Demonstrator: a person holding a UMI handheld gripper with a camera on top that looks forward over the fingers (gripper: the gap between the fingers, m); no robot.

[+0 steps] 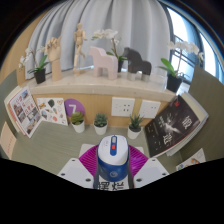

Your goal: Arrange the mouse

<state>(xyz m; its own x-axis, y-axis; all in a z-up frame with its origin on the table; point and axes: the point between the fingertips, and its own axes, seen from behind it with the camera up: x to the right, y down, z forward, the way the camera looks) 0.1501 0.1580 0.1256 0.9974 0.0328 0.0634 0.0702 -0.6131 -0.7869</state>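
A white and blue mouse (112, 157) with a red strip down its top lies lengthwise between my fingers. The magenta pads (88, 160) press on its left and right sides. My gripper (112, 166) is shut on the mouse. The mouse's rear end hides behind a white label with black characters at the gripper's base. The desk surface under the mouse is hidden.
Beyond the fingers stand three small potted plants (101, 123), a purple round card (76, 108) and wall sockets (124, 106). A shelf above carries white (103, 62) and black animal figures and potted plants. A leaning picture book (22, 108) is at the left, a dark one (177, 126) at the right.
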